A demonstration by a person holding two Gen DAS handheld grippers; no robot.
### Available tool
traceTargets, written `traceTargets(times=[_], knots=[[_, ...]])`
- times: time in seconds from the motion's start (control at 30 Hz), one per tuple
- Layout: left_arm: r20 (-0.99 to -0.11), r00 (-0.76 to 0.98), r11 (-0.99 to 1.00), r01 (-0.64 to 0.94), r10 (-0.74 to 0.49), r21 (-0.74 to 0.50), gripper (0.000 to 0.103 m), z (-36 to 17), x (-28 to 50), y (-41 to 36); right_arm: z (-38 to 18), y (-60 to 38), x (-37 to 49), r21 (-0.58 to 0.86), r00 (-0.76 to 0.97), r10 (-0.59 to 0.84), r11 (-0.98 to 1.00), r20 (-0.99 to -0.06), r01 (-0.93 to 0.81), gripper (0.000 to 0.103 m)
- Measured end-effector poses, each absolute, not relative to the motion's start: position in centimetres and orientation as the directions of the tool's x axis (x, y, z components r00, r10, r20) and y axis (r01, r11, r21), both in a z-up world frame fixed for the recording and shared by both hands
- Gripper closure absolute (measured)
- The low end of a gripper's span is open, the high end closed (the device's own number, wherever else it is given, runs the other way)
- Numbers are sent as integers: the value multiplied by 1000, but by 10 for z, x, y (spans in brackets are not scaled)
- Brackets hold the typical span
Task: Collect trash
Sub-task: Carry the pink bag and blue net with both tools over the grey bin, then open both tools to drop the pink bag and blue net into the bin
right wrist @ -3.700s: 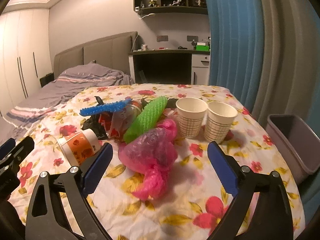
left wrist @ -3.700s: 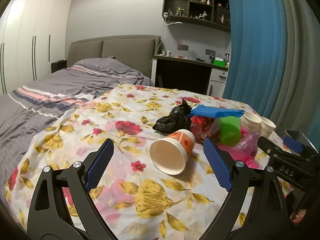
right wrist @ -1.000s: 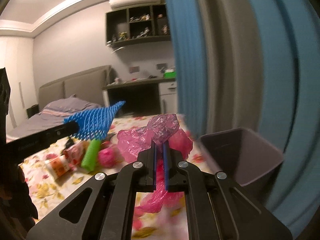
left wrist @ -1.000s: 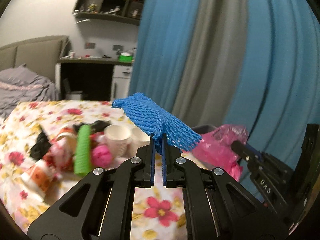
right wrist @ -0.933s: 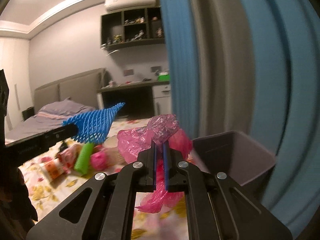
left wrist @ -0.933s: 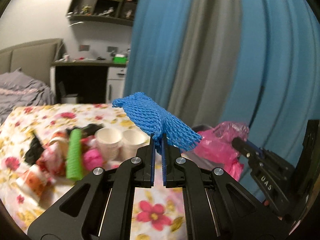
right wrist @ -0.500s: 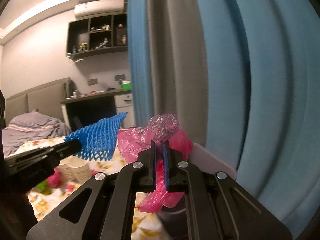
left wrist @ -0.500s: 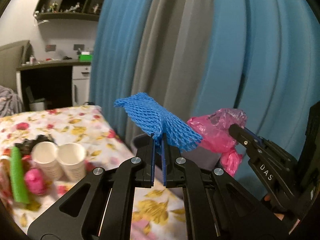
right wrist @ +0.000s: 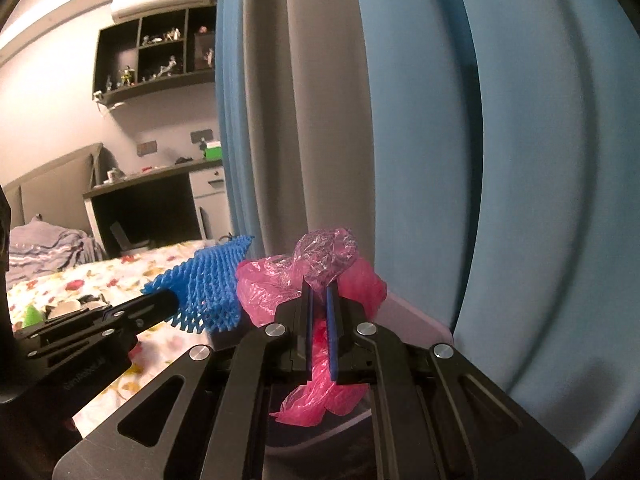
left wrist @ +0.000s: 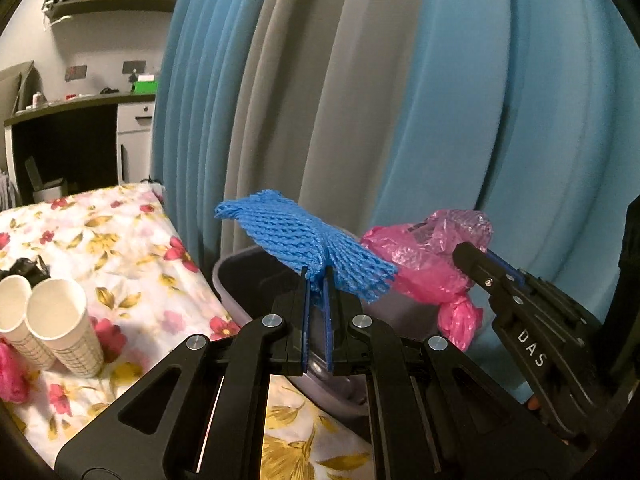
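left gripper [left wrist: 316,276] pinched shut on blue foam net [left wrist: 304,248], right gripper [right wrist: 319,294] on pink plastic bag [right wrist: 312,276]; both judged light, soft, crushable; mid-body grips suffice above the grey bin [left wrist: 248,276].

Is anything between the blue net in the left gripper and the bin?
Nothing visible. The blue foam net hangs over the grey bin's open mouth; the pink plastic bag is held alongside, not beneath.

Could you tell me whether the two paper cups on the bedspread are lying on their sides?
No, both paper cups stand upright on the bedspread.
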State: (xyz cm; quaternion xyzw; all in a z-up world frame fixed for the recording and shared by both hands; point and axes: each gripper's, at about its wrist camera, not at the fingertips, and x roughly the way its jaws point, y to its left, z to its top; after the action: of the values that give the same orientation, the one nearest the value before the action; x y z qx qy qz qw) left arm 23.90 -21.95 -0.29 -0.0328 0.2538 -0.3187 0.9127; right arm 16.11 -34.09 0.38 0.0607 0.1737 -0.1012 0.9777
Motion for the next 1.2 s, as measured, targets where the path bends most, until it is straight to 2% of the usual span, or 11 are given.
traceTargets(times=[0.53,0.77,0.83,0.87,0.93,0.97,1.0,1.03,1.1,1.2], knots=[[-534,603,790,564,-593,-241,98,-43,264,-247,-27,-353,189,79,874,-192,964,-447,252,96],[-545,580,780,568,-606,-262,97,-48,266,-251,-33,-357,196,84,860,-178,966,-478,246,85],[-547,577,779,571,-606,-261,93,-49,268,-250,-34,-359,197,94,856,-170,965,-487,246,80],[-549,579,781,569,-603,-257,87,-50,268,-250,-34,-359,196,95,854,-171,964,-491,248,74],[-551,586,787,566,-594,-247,73,-51,267,-247,-34,-359,195,91,854,-176,964,-490,251,66],[-551,593,792,560,-587,-241,58,-51,267,-245,-34,-359,193,93,855,-176,963,-488,252,65],[-546,605,799,552,-580,-237,51,-51,266,-242,-34,-360,193,96,856,-173,963,-488,250,63],[-542,609,801,549,-579,-239,50,-50,266,-240,-34,-360,193,97,855,-173,963,-489,250,61],[-540,620,810,536,-569,-238,39,-49,266,-236,-33,-360,193,93,854,-176,963,-490,251,56],[-530,636,818,521,-561,-242,31,-46,264,-229,-33,-360,192,98,853,-178,962,-491,257,51]])
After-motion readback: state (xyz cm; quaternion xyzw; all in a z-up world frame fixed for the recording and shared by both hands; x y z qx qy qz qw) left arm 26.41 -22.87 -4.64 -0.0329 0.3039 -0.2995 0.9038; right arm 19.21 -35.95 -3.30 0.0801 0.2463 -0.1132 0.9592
